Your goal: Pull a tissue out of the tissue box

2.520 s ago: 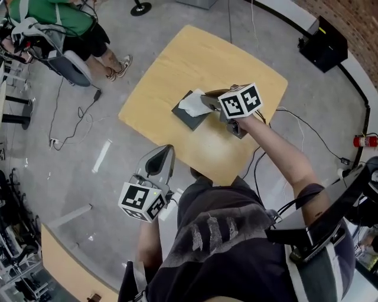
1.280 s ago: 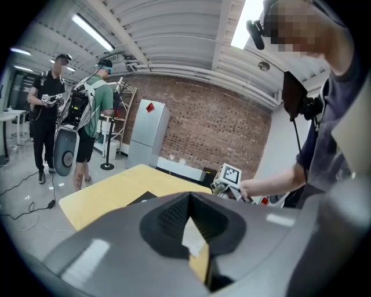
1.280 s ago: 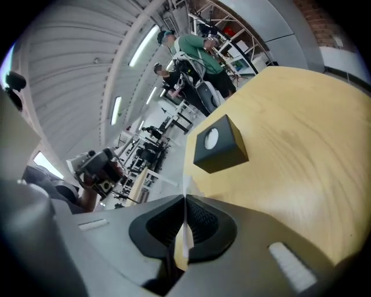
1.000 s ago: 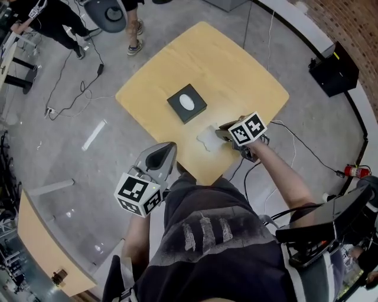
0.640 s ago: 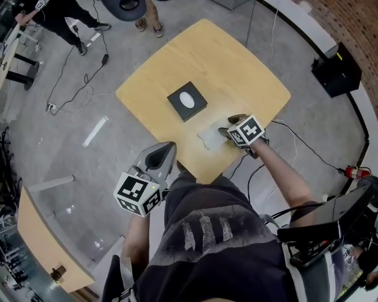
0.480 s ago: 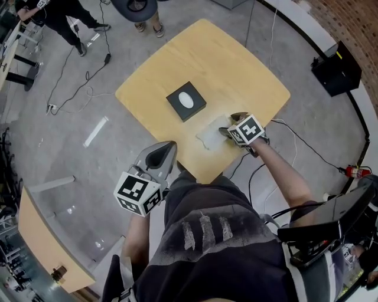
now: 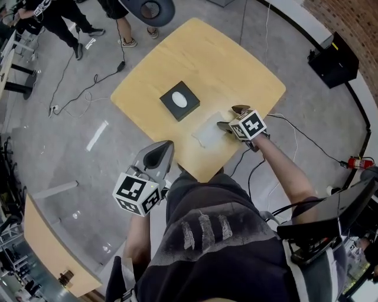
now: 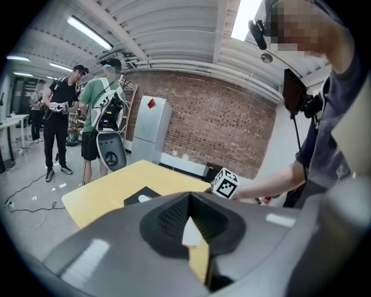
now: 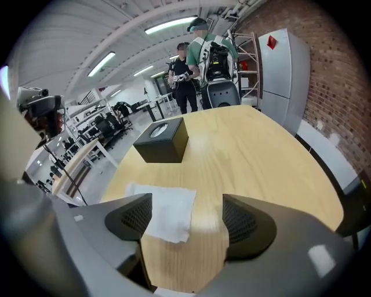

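The dark tissue box [image 7: 180, 101] stands mid-table with a white tissue showing in its oval slot. A pulled-out white tissue [image 7: 208, 134] lies flat on the wood near the table's near edge. My right gripper [image 7: 229, 117] hovers just right of it. Its jaws have just been opening and now stand wide, with nothing pressed between the pads. In the right gripper view the tissue [image 9: 168, 212] lies on the table under the left jaw, with the box [image 9: 161, 139] beyond. My left gripper [image 7: 160, 154] is shut and empty, held off the table over the floor.
The yellow wooden table [image 7: 236, 65] has rounded corners. People and a chair [image 7: 147, 9] stand beyond its far side. Cables [image 7: 77, 94] trail over the floor at left. A black case [image 7: 331, 53] sits at the right, and a second table [image 7: 47, 248] at lower left.
My right gripper drew the tissue from the box toward the near edge, laid it on the table, then opened and let go. The left gripper stayed where it was.
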`<move>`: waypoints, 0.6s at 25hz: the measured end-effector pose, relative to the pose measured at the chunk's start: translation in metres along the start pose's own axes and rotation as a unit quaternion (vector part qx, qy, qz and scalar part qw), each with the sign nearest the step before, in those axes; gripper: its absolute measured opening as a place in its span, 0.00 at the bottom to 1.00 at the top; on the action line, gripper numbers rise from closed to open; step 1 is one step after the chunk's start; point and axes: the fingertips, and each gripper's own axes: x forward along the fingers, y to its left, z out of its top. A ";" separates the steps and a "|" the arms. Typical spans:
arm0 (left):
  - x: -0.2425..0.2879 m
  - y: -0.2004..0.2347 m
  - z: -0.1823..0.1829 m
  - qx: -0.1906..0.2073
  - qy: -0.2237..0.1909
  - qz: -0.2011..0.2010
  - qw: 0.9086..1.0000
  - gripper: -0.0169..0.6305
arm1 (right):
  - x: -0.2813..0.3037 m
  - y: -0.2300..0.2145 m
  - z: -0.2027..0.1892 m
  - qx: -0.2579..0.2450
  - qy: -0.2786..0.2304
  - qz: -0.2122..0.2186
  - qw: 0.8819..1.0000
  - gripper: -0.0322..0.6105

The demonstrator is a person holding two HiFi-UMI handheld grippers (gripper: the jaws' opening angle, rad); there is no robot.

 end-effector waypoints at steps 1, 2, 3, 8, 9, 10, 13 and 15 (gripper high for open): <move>-0.001 0.000 0.001 0.002 0.001 -0.003 1.000 0.03 | -0.001 0.002 0.001 0.004 -0.005 -0.001 1.000 0.63; -0.002 0.001 0.002 0.005 0.002 -0.007 1.000 0.03 | -0.001 0.004 0.003 0.010 -0.009 -0.002 1.000 0.63; -0.004 0.002 0.003 0.008 0.003 -0.010 1.000 0.03 | -0.002 0.008 0.004 0.015 -0.013 -0.002 1.000 0.63; -0.004 -0.005 0.006 0.012 0.004 0.008 1.000 0.03 | -0.002 0.014 0.014 0.016 -0.028 0.025 0.999 0.63; -0.001 -0.009 0.006 0.017 0.007 0.007 1.000 0.03 | -0.004 0.013 0.013 0.019 -0.034 0.027 0.999 0.63; 0.002 -0.014 0.007 0.022 0.009 0.005 1.000 0.03 | -0.007 0.012 0.012 0.022 -0.039 0.029 0.999 0.63; 0.006 -0.028 0.010 0.031 0.009 0.004 0.999 0.03 | -0.014 0.011 0.010 0.025 -0.052 0.034 0.998 0.63; 0.007 -0.034 0.013 0.039 0.009 0.003 0.999 0.03 | -0.017 0.010 0.010 0.028 -0.061 0.035 0.997 0.63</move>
